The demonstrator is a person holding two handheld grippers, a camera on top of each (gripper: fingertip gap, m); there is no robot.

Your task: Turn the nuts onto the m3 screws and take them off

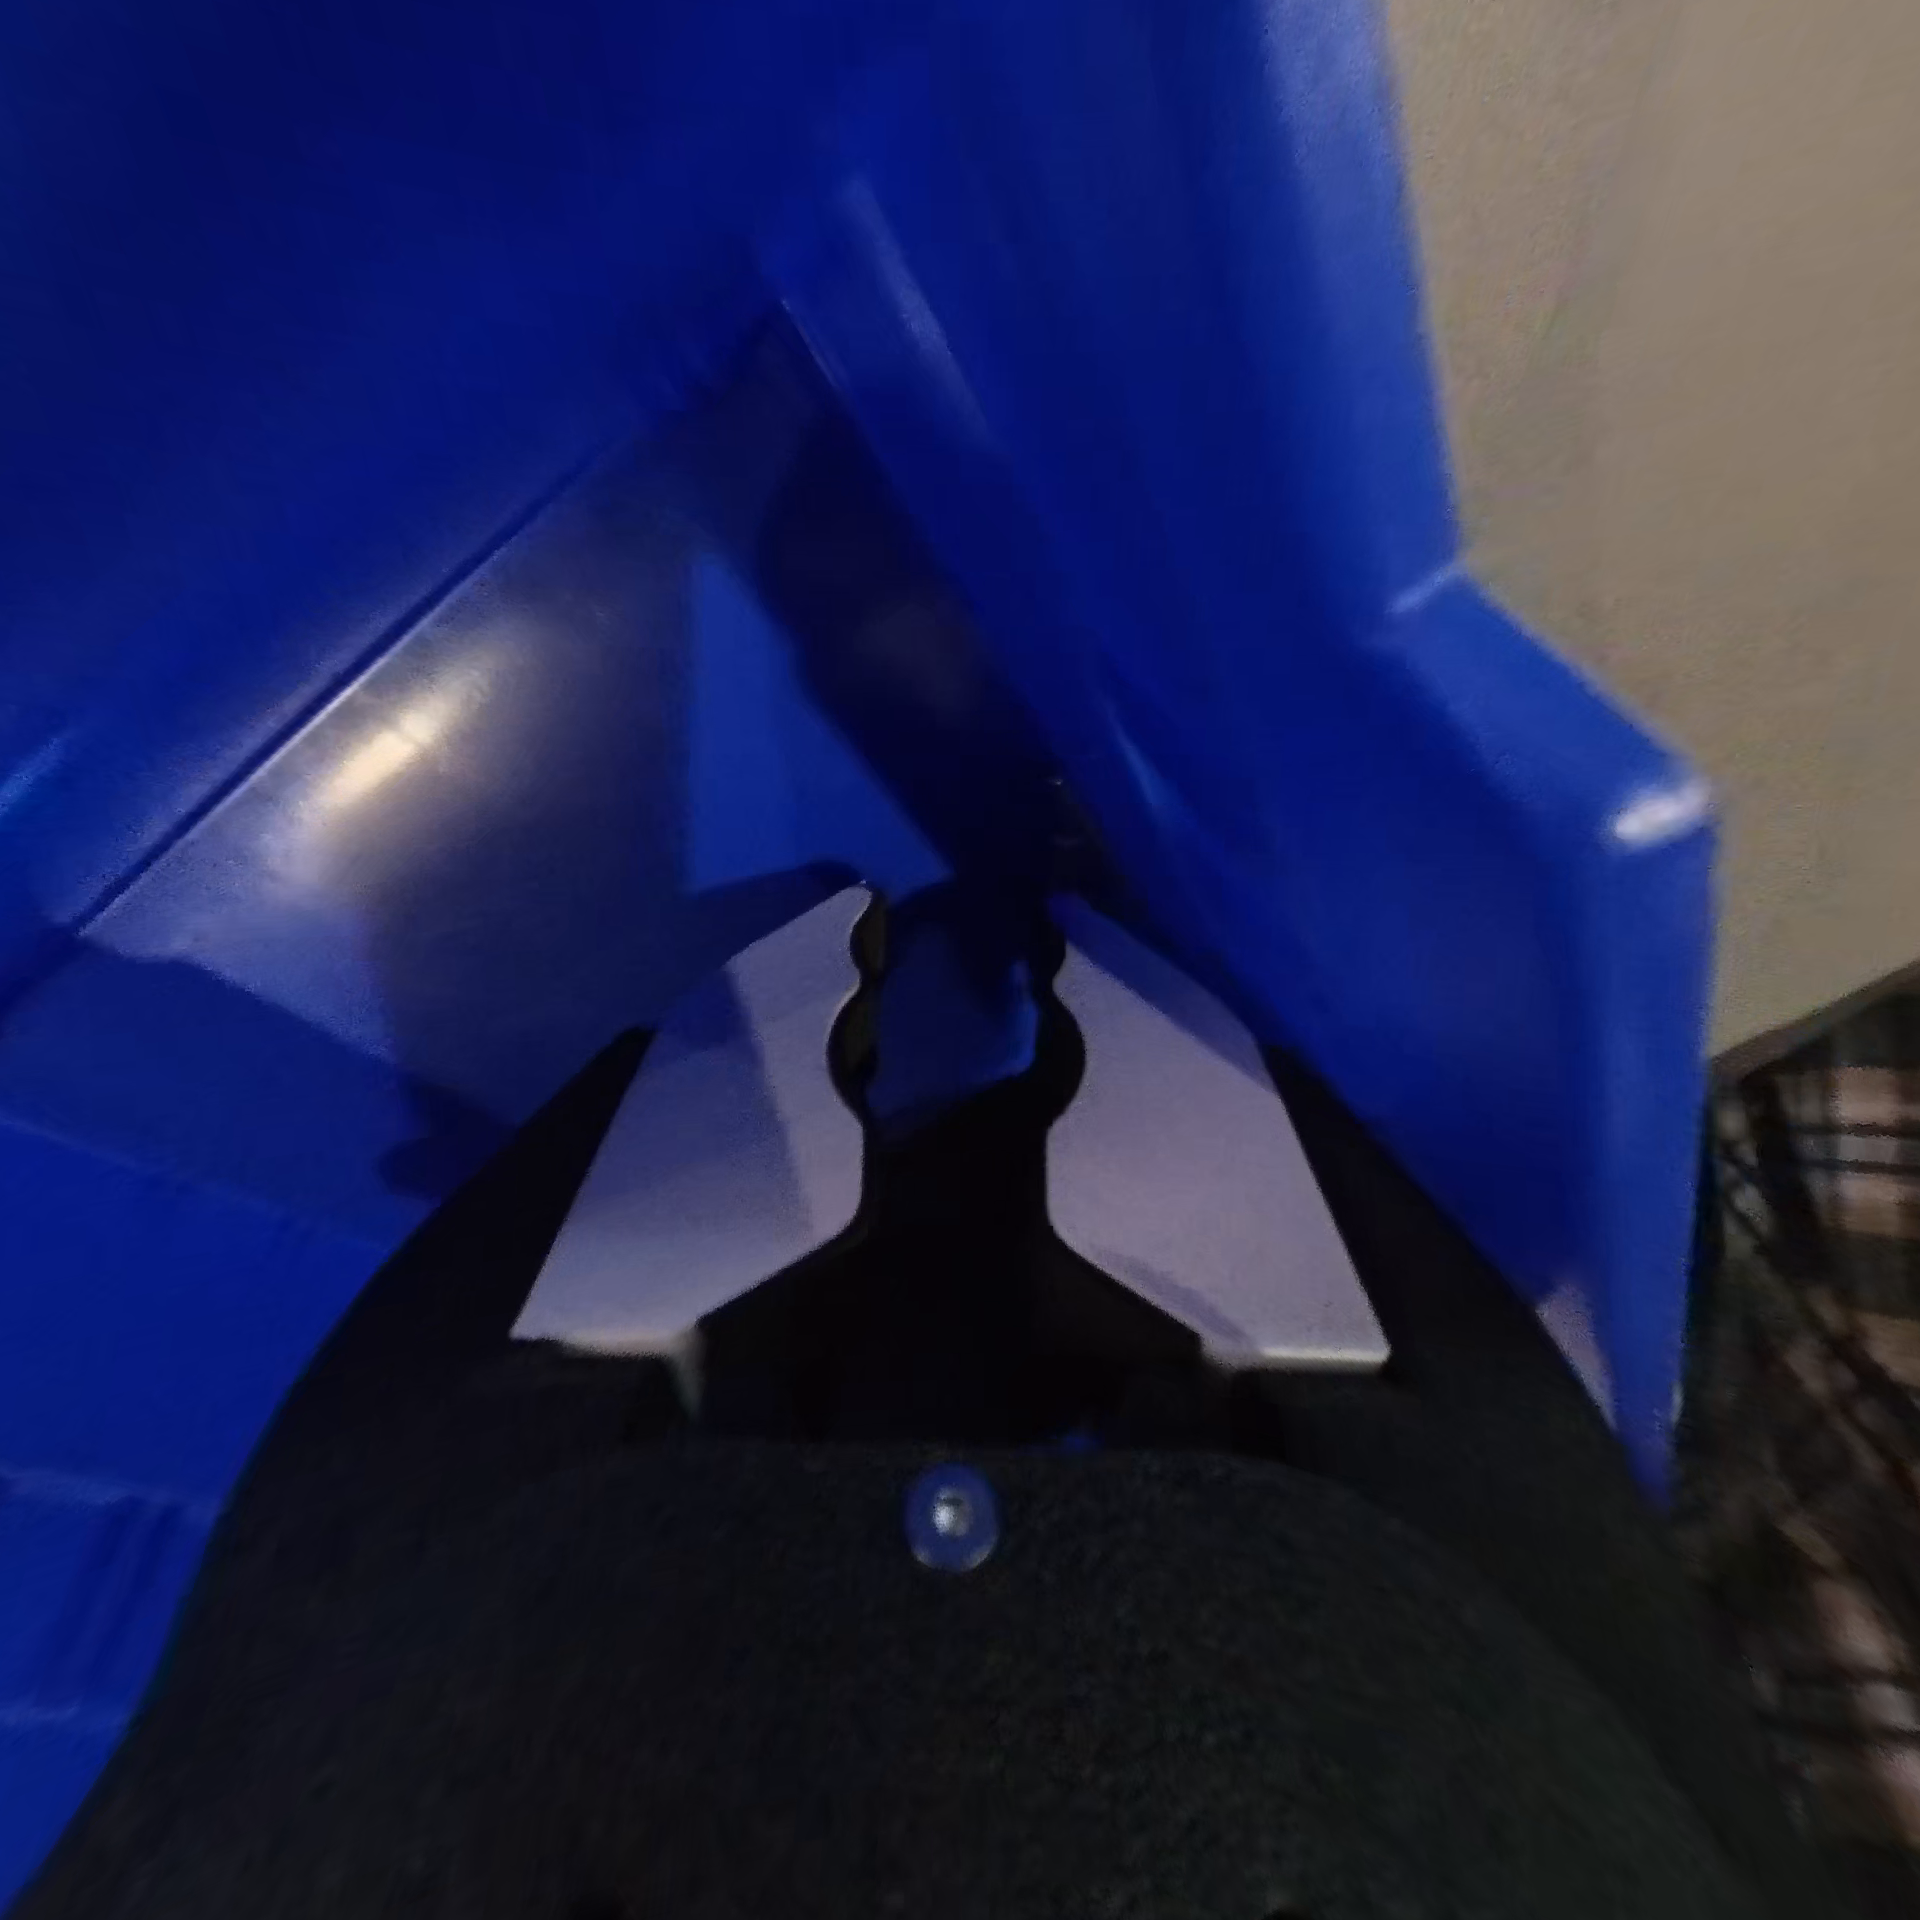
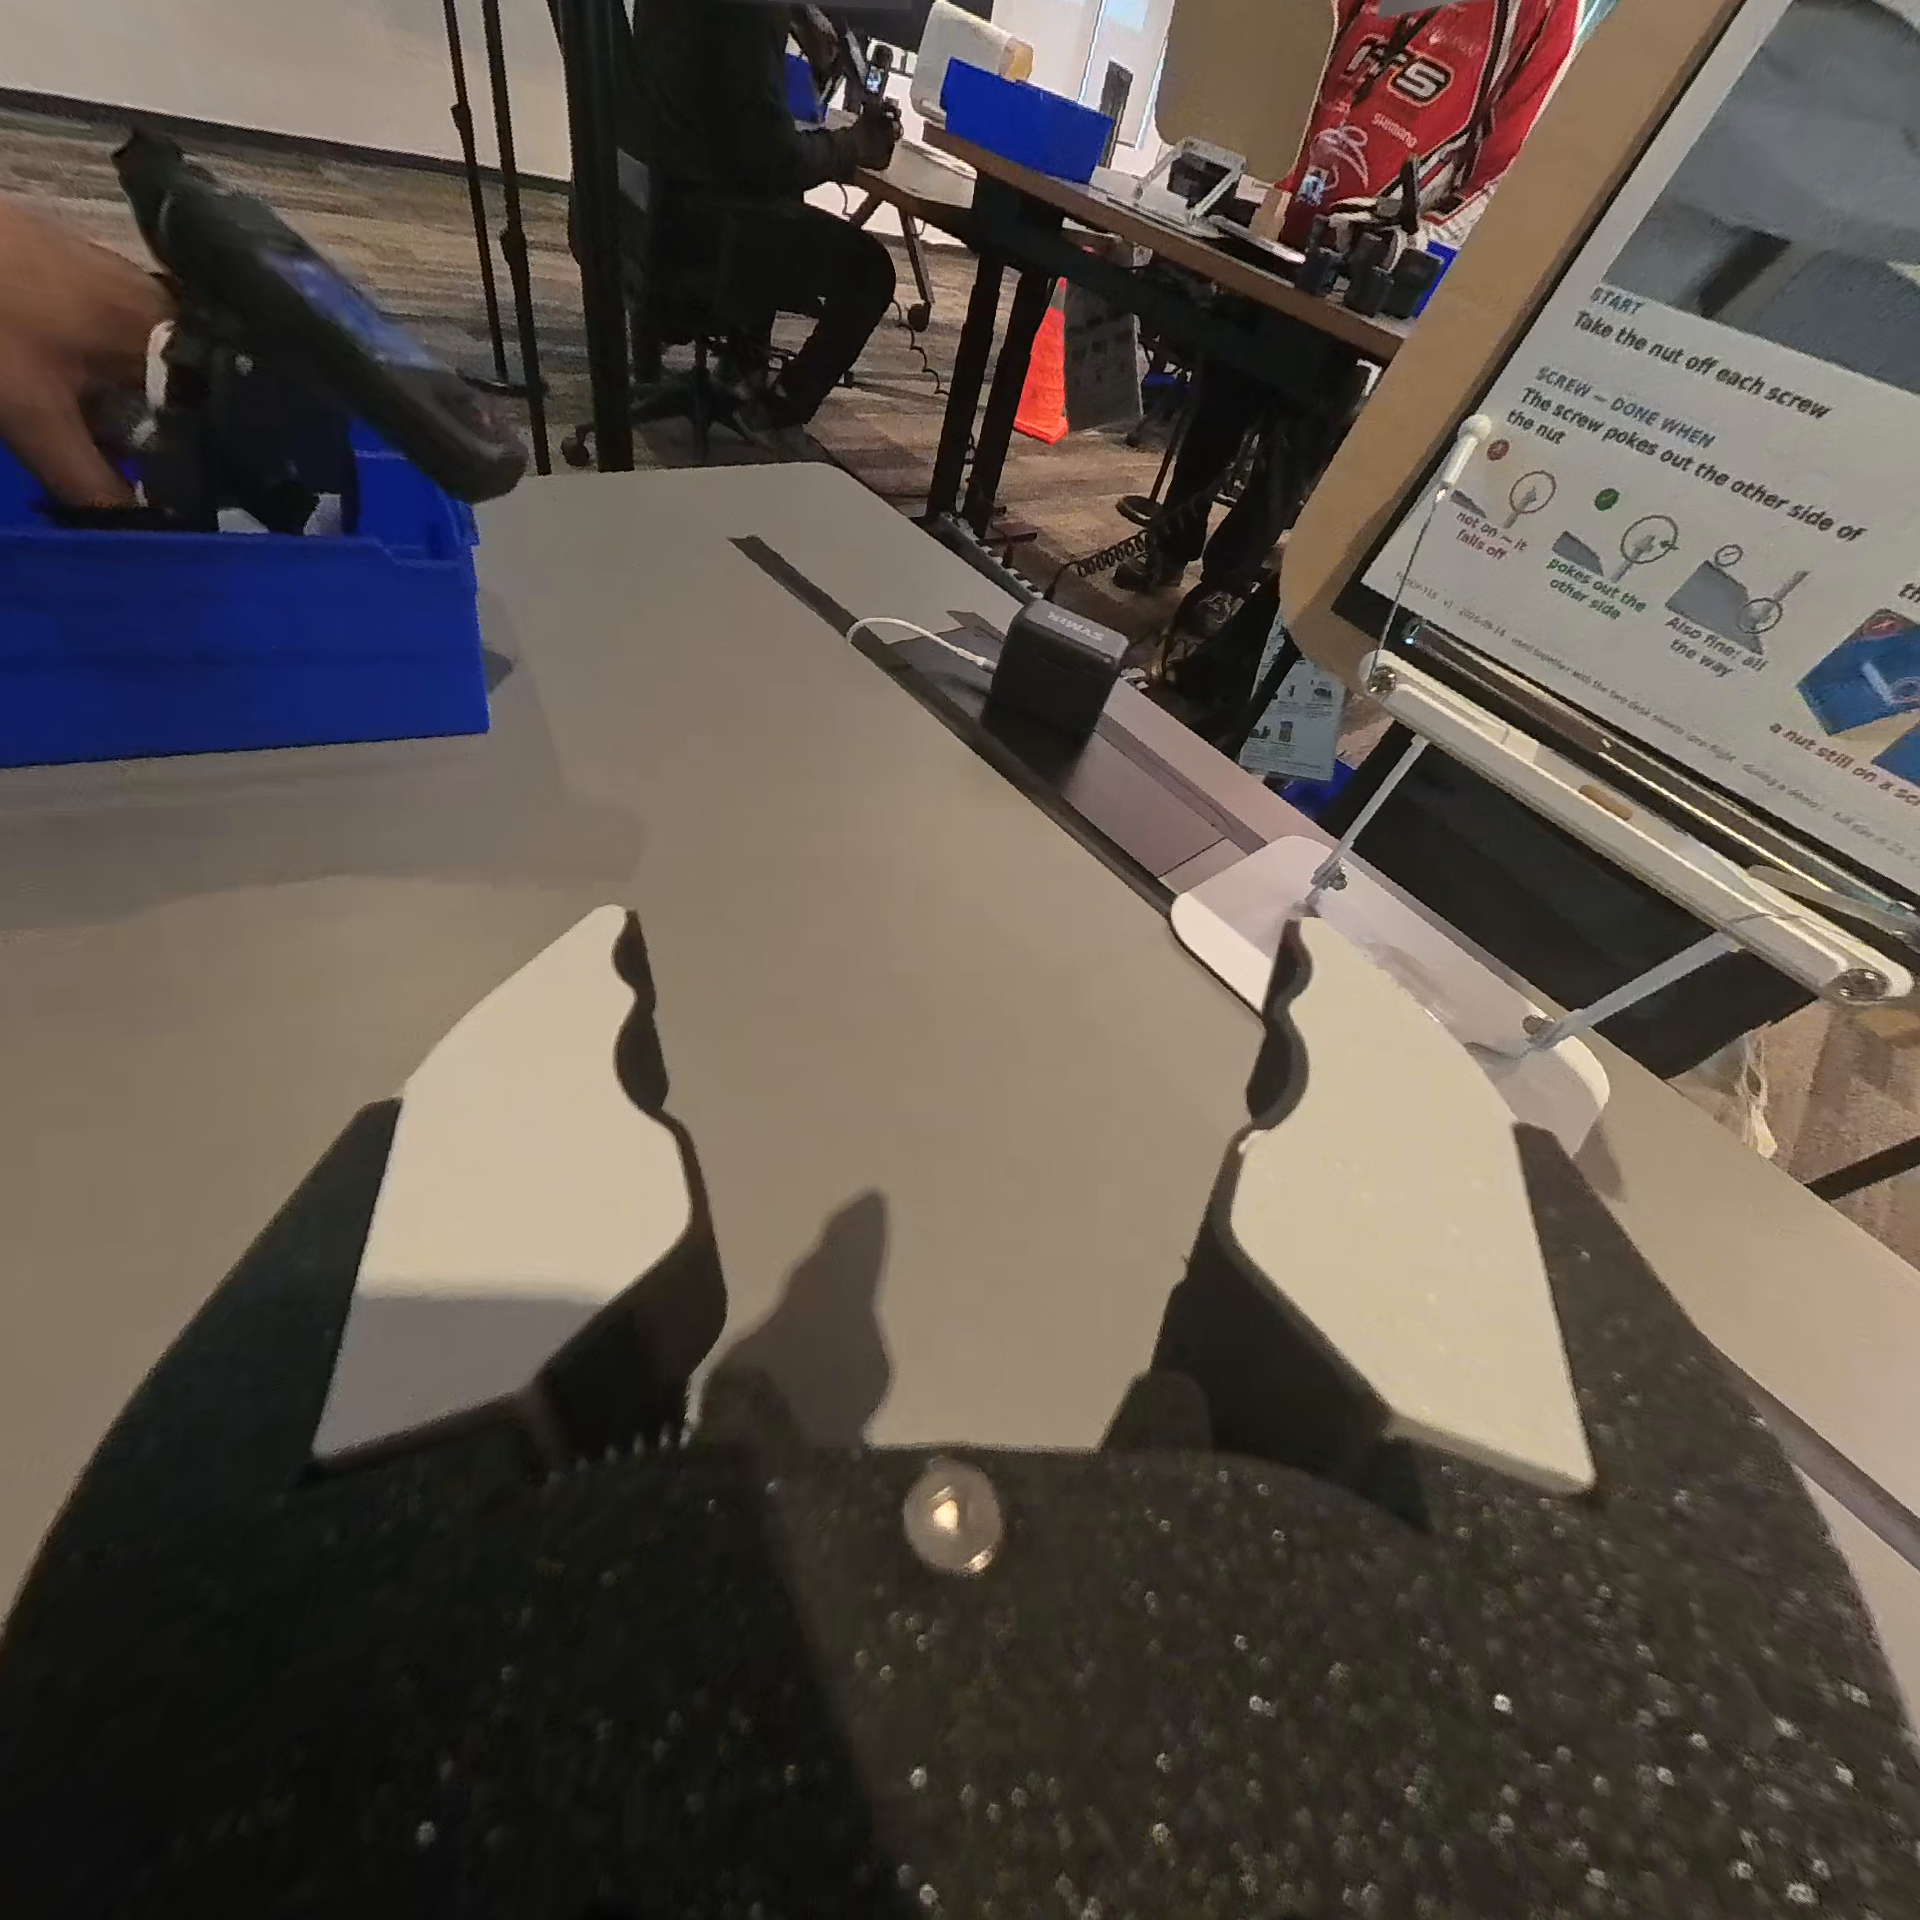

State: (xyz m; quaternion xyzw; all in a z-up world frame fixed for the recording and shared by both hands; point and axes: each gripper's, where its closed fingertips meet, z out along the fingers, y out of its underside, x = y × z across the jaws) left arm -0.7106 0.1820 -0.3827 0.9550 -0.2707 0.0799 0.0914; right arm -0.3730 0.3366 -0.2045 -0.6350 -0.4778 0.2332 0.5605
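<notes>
My left gripper (image 1: pixel 961 920) is deep inside a blue plastic bin (image 1: pixel 520 364), pointing at an inner corner. Its jaws stand narrowly apart with blue plastic showing between them. A small dark blurred thing (image 1: pixel 1060 816) lies just past the right fingertip; I cannot tell what it is or whether it is held. In the right wrist view the same bin (image 2: pixel 229 644) sits at the table's far left, with a hand (image 2: pixel 62 353) holding the left gripper's body (image 2: pixel 312 312) down into it. My right gripper (image 2: pixel 956 925) is wide open and empty above the grey table (image 2: pixel 831 779). No screw or nut shows clearly.
A black charger block (image 2: pixel 1055 665) with a white cable sits on a dark strip along the table's far edge. A screen with an instruction page (image 2: pixel 1683 499) stands on a white stand (image 2: pixel 1236 925) at the right. Other tables, people and an orange cone (image 2: pixel 1044 364) are behind. One gripper's finger ends stand about 40 centimetres off the other's.
</notes>
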